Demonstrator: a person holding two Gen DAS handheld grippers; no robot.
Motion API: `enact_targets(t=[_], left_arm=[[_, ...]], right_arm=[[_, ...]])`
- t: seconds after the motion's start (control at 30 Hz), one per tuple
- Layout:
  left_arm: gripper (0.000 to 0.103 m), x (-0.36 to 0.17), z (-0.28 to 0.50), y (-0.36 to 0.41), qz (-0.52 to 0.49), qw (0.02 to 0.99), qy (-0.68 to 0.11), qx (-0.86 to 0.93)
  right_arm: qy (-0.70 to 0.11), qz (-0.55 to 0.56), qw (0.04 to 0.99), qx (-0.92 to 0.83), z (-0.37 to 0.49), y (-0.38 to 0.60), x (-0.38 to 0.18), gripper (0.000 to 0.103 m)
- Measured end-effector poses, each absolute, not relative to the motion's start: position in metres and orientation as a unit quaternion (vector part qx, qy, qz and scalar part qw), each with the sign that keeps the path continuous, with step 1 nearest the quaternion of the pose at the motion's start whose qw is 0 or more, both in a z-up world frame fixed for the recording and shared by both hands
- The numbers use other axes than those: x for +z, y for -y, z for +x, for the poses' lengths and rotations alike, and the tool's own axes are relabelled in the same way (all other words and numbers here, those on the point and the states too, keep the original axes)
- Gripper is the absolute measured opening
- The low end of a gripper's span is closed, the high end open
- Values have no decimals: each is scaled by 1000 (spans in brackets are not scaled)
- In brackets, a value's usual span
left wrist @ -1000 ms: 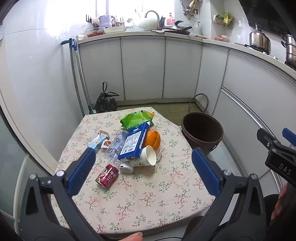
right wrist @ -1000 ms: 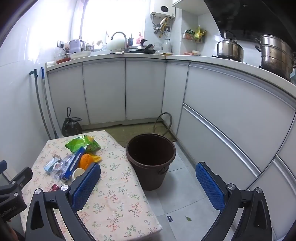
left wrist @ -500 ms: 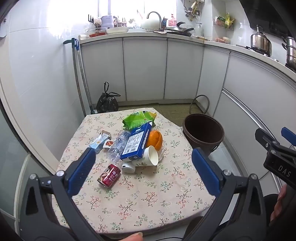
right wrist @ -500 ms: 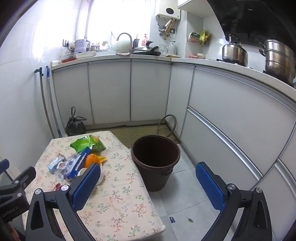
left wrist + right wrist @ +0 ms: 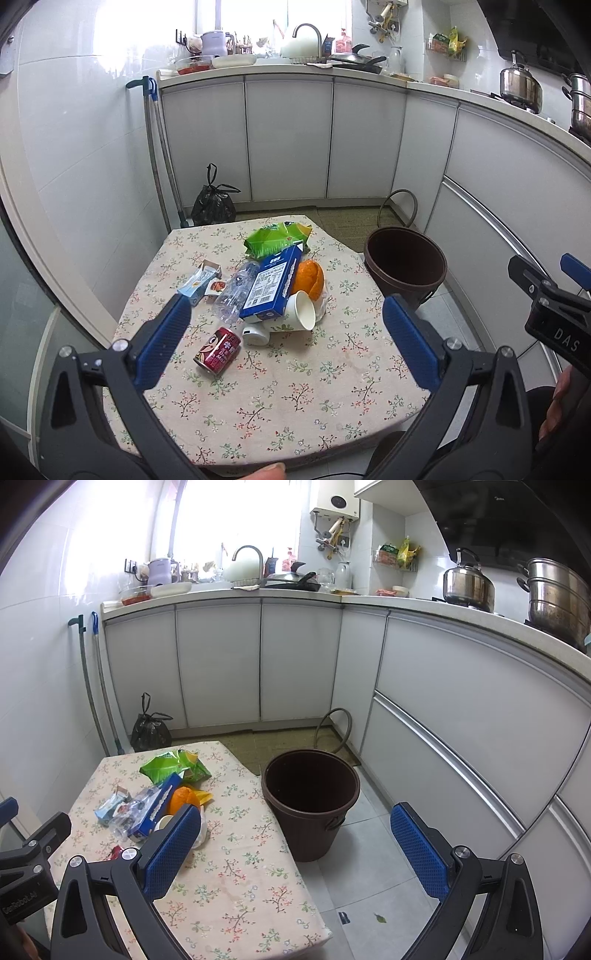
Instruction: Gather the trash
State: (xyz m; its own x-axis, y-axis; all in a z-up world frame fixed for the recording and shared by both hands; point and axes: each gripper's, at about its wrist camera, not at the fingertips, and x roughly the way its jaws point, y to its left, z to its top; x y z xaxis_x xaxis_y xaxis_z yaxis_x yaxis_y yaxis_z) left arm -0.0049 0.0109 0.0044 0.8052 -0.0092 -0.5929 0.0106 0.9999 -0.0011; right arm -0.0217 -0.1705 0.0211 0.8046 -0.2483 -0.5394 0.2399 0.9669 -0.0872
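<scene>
A pile of trash lies on the floral-cloth table [image 5: 280,398]: a red can [image 5: 218,350], a blue carton [image 5: 271,288], a white paper cup [image 5: 301,314], a clear plastic bottle [image 5: 234,291], an orange peel [image 5: 310,278] and a green snack bag [image 5: 275,240]. A brown bucket [image 5: 404,267] stands on the floor right of the table; it also shows in the right wrist view [image 5: 310,797]. My left gripper [image 5: 286,341] is open and empty, above the table's near part. My right gripper [image 5: 295,853] is open and empty, near the table's right edge, before the bucket.
A small blue-and-white packet [image 5: 199,280] lies left of the pile. A tied black bag [image 5: 214,205] and mop handles [image 5: 155,155] stand by the far wall. White cabinets [image 5: 461,709] line the back and right. A hose loop [image 5: 332,727] lies behind the bucket.
Both grippers have drawn back and risen slightly; the table and bucket sit a little lower and farther in both views. Both stay open. Nothing on the table has moved.
</scene>
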Motion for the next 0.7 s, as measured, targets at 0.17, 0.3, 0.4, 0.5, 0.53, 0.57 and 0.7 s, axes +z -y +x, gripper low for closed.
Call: enact_targets(t=[0.17, 0.3, 0.4, 0.5, 0.53, 0.57, 0.7], left_arm=[[103, 4, -5, -10, 0, 950, -313, -5], [103, 4, -6, -11, -1, 951, -310, -5], [103, 3, -7, -11, -2, 951, -309, -6], [103, 3, -8, -10, -2, 951, -309, -6], [103, 3, -8, -9, -2, 951, -309, -6], [103, 3, -8, -9, -2, 951, -309, -6], [103, 3, -8, -9, -1, 951, -309, -6]], right_arm=[[-286, -8, 949, -131, -21, 171, 22, 103], [-285, -8, 949, -131, -21, 171, 23, 103], [-284, -9, 950, -131, -22, 171, 24, 103], [-284, -8, 950, -131, -22, 172, 24, 103], [-284, -8, 950, -131, -22, 172, 25, 103], [-284, -8, 950, -131, -22, 172, 24, 103], [-283, -7, 950, -132, -23, 172, 25, 103]])
